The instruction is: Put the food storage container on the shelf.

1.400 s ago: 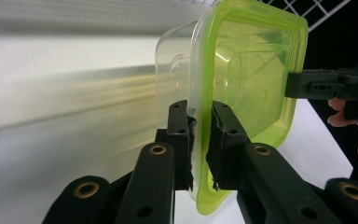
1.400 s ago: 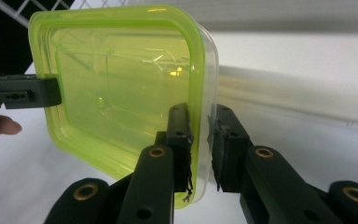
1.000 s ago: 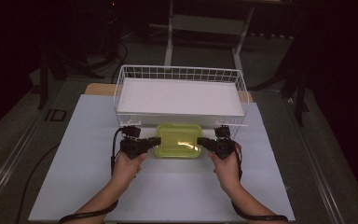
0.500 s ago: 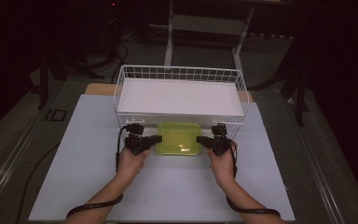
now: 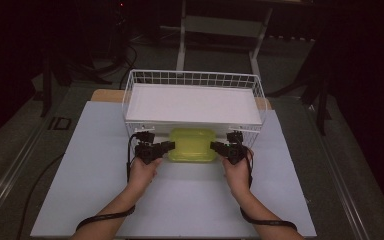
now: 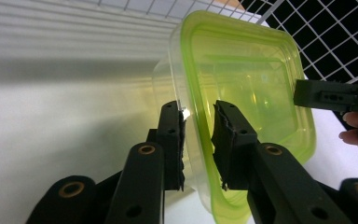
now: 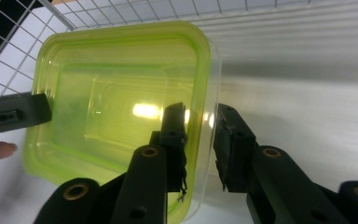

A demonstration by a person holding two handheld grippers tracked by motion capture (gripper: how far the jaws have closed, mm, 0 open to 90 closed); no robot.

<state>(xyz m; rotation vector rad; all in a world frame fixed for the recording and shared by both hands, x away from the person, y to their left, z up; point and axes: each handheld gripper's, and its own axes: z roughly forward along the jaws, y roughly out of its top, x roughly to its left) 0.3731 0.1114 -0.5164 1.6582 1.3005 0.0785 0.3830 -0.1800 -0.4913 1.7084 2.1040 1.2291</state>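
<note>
A translucent lime-green food container [image 5: 192, 145] with its lid on rests on the white table just in front of the wire basket [image 5: 192, 75]. My left gripper [image 5: 167, 146] is at its left edge and my right gripper [image 5: 214, 146] at its right edge. In the left gripper view, the container's rim [image 6: 242, 70] runs between the jaws of the left gripper [image 6: 198, 121], with slim gaps at the pads. The right gripper [image 7: 200, 126] likewise straddles the rim of the container [image 7: 116, 102] loosely. Both pairs of jaws have just been opening.
The white wire basket holds a flat white board [image 5: 192, 105] and stands right behind the container. A white mat [image 5: 180, 200] covers the table between the person's forearms. Dark floor and a metal stand [image 5: 220, 30] lie beyond.
Both hands sank and carried the container a little toward the basket, where it now sits on the table. Both grips on its rim have loosened.
</note>
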